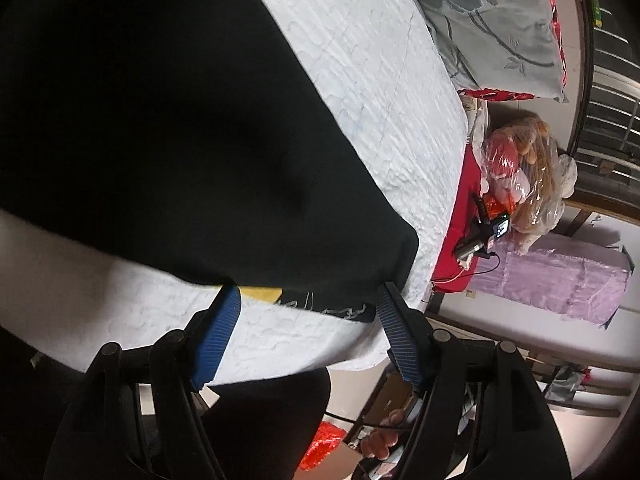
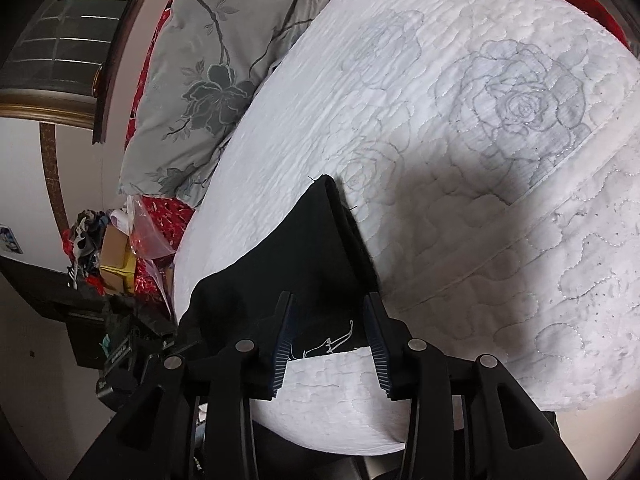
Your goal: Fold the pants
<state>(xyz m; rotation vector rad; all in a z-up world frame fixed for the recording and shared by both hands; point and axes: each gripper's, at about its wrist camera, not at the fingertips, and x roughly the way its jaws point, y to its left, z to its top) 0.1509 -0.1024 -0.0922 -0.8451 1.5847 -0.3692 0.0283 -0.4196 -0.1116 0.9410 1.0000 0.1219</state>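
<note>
Both jaws stood apart with nothing gripped. Left gripper (image 1: pixel 310 292) gaped wide at the near edge of the black pants (image 1: pixel 160 140), whose hem with a yellow patch and pale script lay between its blue pads (image 1: pixel 218 336) unpinched. Right gripper (image 2: pixel 330 312) was parted less widely, its tips at the pants (image 2: pixel 296 252) hem, the cloth lying loose between them. Pants lay spread on the white quilt (image 2: pixel 460 140), a grey pillow (image 2: pixel 200 80) beyond.
</note>
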